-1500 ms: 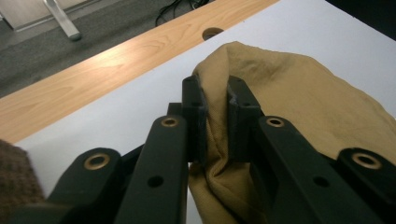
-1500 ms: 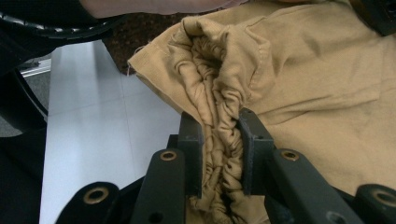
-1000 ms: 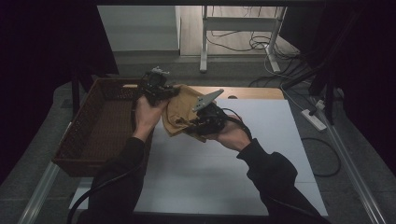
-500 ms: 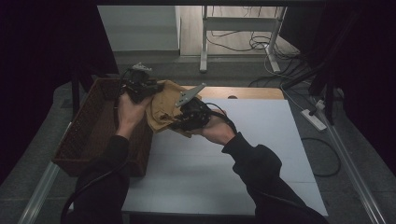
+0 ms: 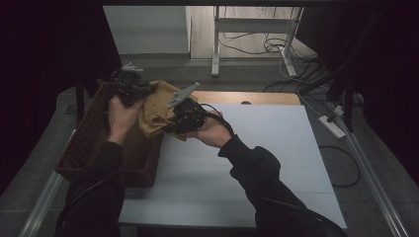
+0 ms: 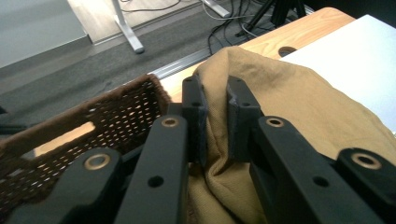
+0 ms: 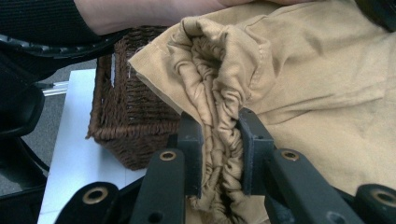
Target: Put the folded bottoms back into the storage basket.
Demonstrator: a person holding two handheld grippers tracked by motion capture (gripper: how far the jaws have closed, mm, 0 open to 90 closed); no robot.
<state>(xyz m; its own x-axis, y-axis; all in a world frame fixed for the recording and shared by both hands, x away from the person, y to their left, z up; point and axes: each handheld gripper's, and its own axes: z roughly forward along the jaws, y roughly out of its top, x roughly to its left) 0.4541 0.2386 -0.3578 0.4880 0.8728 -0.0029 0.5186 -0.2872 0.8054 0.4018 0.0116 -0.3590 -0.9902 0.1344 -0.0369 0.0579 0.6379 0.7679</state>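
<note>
Cloth (image 5: 154, 107), tan and crumpled, hangs in the air between my two tools, above the near corner of the wicker basket (image 5: 94, 143) at the left edge of the surface (image 5: 276, 163).

My left tool (image 6: 216, 116) has its jaws pinched narrow on a fold of the cloth; in the left gripper view the fabric rises between them and spreads off to the right, with the basket's brown woven rim to the left. In the high view my left hand (image 5: 121, 109) holds that tool up over the basket.

My right tool (image 7: 219, 154) is clamped on a gathered, ruched hem of the same cloth, the bunched fabric squeezed between the jaws. In the right gripper view the basket sits behind and below the cloth, on the white sheet covering the surface. My right hand (image 5: 212, 131) holds it just right of the basket.
</note>
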